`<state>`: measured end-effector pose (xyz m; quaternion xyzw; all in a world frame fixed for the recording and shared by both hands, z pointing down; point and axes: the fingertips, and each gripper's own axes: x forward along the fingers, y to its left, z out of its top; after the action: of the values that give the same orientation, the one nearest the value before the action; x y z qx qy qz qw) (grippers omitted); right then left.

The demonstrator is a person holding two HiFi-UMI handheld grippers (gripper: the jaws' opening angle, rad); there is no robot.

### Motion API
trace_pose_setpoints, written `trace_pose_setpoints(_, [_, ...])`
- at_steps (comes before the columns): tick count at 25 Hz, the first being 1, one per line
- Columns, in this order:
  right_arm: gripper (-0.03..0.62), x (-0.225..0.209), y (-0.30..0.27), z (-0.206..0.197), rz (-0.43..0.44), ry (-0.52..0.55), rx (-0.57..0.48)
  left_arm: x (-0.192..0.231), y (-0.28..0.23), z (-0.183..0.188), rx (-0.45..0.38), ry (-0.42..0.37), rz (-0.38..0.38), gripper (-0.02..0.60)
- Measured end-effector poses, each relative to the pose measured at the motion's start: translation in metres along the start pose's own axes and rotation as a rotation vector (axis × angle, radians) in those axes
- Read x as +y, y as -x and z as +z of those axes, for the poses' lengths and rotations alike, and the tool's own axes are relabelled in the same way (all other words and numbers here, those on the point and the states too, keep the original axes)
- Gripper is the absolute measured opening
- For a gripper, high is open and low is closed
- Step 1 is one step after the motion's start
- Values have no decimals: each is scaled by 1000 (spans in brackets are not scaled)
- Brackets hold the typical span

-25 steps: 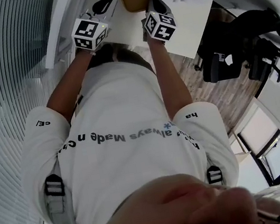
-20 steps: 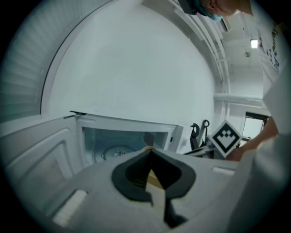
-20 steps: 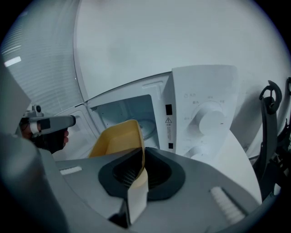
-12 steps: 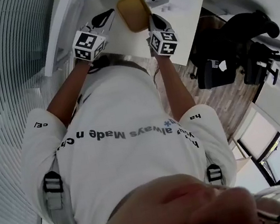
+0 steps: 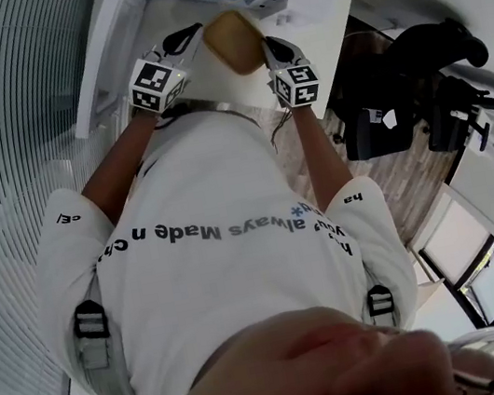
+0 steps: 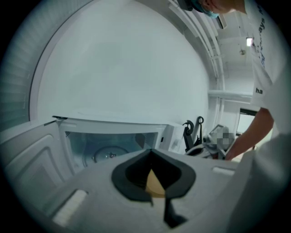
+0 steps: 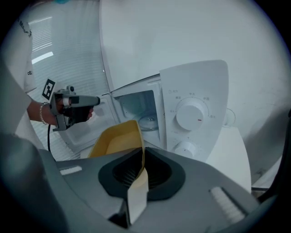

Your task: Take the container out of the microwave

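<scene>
Tools first, going from the left: left tool [image 5: 185, 34] hovers just beside the yellow container [image 5: 234, 41], jaws looking pressed together on nothing. Container is out of the microwave [image 7: 200, 82] and up in the air in front of the open door [image 6: 32, 157], pinched by one thin side wall in the right tool [image 7: 136, 179]. That's a one-edge grip, so I'd hold the wrist steady to keep it level and go slow down to the desk [image 7: 234, 154], maybe steadying the far rim with the left one. Left gripper view looks straight into the cavity, with only the turntable [image 6: 109, 152] inside, which the head view misses. Right gripper view alone shows the pinch and the knobs [image 7: 191, 113]
</scene>
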<state>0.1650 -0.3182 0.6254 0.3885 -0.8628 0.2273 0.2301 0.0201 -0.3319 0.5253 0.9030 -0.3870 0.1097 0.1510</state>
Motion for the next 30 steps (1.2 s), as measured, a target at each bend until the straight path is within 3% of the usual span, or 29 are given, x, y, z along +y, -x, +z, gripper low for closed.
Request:
trace_pose_setpoints(6, [18, 1, 7, -18, 117, 110, 37, -12, 1, -2, 18, -12, -16, 3])
trace_pose_setpoints(17, [20, -6, 3, -57, 269, 190, 127, -32, 2, -13, 48, -27, -44, 3])
trace_pose_setpoints(30, [20, -22, -12, -98, 291, 273, 270, -32, 11, -18, 65, -23, -24, 3])
